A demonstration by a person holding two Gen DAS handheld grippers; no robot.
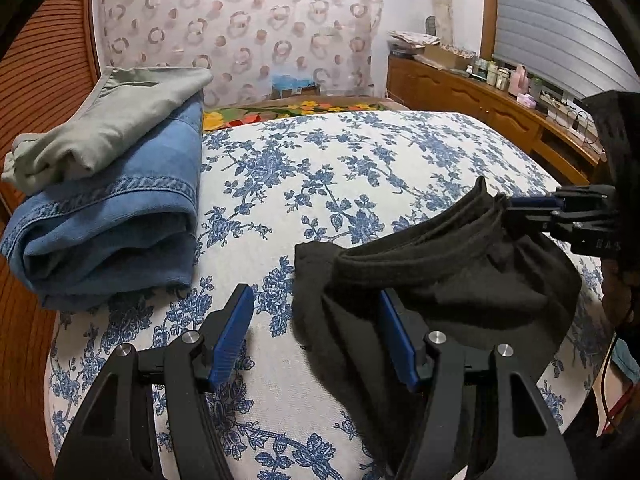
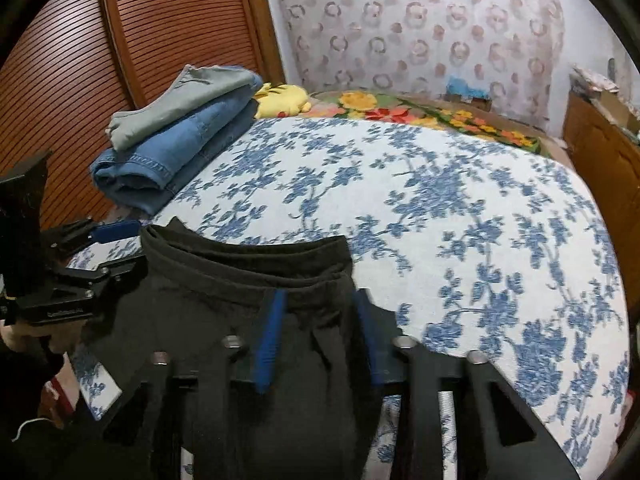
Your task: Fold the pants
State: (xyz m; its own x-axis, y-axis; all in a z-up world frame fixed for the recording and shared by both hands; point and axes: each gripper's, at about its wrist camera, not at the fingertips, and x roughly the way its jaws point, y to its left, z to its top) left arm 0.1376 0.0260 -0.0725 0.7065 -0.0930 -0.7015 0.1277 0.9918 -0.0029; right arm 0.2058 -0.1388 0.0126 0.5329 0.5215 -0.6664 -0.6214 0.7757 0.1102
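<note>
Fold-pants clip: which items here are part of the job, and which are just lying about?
Job: black pants; left gripper, jaws open; right gripper, jaws around the waistband; bed.

Lying about: folded jeans; grey pants on them; yellow plush; dresser.

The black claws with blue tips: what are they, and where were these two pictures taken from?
This is no robot. A person holds a two-finger gripper in each hand, and a wide-angle camera on each looks along its fingers. One picture looks from the left gripper, which is open above the bedspread. The other looks from the right gripper, whose fingers straddle the waistband of the black pants; I cannot tell whether they pinch it. Folded jeans with pale pants on top lie at the bed's edge, a yellow toy behind them.
</note>
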